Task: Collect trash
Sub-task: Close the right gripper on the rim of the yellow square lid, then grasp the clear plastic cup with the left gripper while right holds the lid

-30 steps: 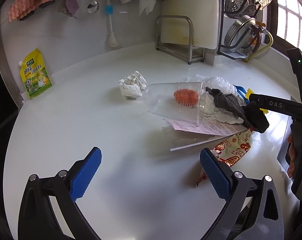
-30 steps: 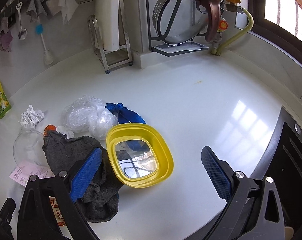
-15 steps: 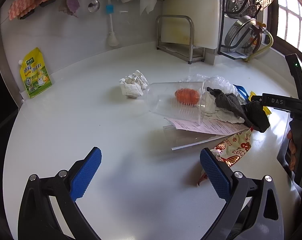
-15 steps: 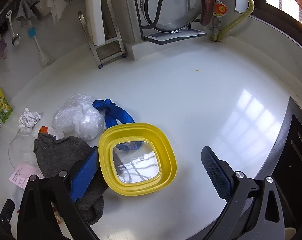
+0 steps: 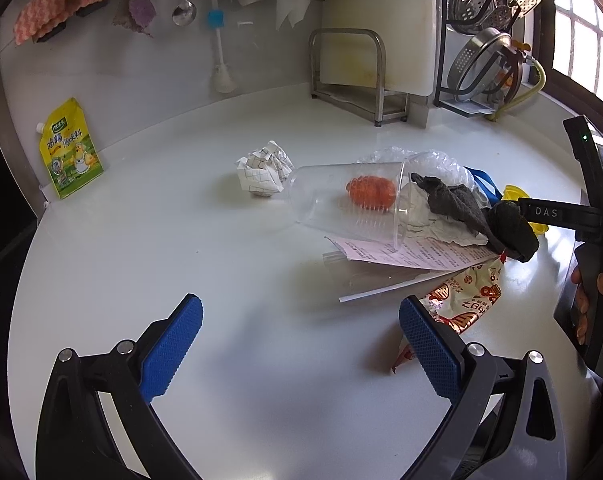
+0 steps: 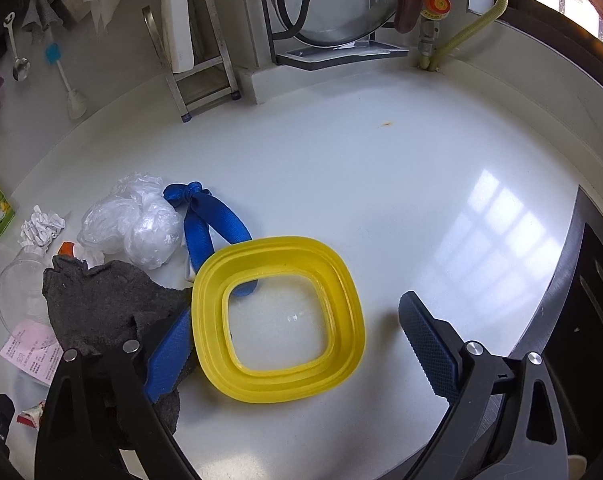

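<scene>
A trash pile lies on the white counter. In the left wrist view: a crumpled paper ball (image 5: 265, 173), a clear plastic cup (image 5: 349, 200) on its side with an orange piece (image 5: 370, 192) inside, a grey rag (image 5: 471, 212), a receipt (image 5: 413, 254) and a red snack wrapper (image 5: 467, 300). My left gripper (image 5: 301, 344) is open and empty, short of the pile. In the right wrist view my right gripper (image 6: 297, 344) is open, straddling a yellow container (image 6: 277, 320). Its left finger (image 6: 169, 354) touches the grey rag (image 6: 101, 304). A blue strap (image 6: 213, 224) and clear plastic bag (image 6: 137, 220) lie behind.
A yellow pouch (image 5: 69, 148) leans on the back wall at left. A cutting board rack (image 5: 365, 76) and a pot rack (image 5: 489, 56) stand at the back. A gas hose (image 6: 473, 24) runs along the wall. A dark stove edge (image 6: 593, 300) lies to the right.
My right gripper has moved forward and down over the yellow container, which now sits between its fingers. The left gripper has barely moved.
</scene>
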### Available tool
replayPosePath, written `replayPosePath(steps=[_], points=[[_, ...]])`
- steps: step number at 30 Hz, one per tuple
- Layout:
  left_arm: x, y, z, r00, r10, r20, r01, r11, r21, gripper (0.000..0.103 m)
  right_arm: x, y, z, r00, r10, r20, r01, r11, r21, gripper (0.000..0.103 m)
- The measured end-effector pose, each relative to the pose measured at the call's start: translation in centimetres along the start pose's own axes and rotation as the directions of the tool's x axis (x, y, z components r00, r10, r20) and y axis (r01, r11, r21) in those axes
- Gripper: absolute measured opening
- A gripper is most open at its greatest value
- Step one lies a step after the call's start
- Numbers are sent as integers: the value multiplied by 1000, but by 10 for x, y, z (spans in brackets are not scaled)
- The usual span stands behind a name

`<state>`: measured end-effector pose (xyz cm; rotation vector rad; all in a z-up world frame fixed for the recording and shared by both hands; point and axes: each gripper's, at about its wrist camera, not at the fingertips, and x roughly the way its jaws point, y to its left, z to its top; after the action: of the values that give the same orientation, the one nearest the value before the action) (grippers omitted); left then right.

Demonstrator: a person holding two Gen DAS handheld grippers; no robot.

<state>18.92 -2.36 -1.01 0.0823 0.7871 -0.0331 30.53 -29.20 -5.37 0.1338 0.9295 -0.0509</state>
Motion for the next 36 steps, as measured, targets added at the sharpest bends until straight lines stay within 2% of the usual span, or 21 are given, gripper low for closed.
replayPosePath(steps=[2,4,7,16,21,25,28,36], points=[[-1,1,0,1000,-1,1,1,1000,-5,97,-2,2,-1,1000,10,1,-10,1000,-7,70],[-2,4,0,1000,-2,5,2,1000,-12,97,-5,4,-1,1000,-5,14,5,1000,-8,70],[-1,8,3,1000,-2,5,2,1000,-26,97,-8,2,-3,1000,8,20,-8,1000,-2,69],[-6,18,10,1000,-9,29,12,997,-75,97,-36,-14,-4,994,30,106,-37,997,64,69],[-3,7,21,998,-7,59,11,997,-77,97,-49,-29,-12,992,17,127,-31,994,106,69],[7,-8,33,997,-38,68,44,995,-88,97,-60,-43,-22,989,36,141,-58,986,155,69],[16,-24,38,997,-18,69,22,998,-53,97,-68,-52,-29,987,54,152,-82,979,186,69],[48,-39,49,993,107,55,-106,994,-25,97,-73,-53,-31,985,63,163,-93,978,186,69]])
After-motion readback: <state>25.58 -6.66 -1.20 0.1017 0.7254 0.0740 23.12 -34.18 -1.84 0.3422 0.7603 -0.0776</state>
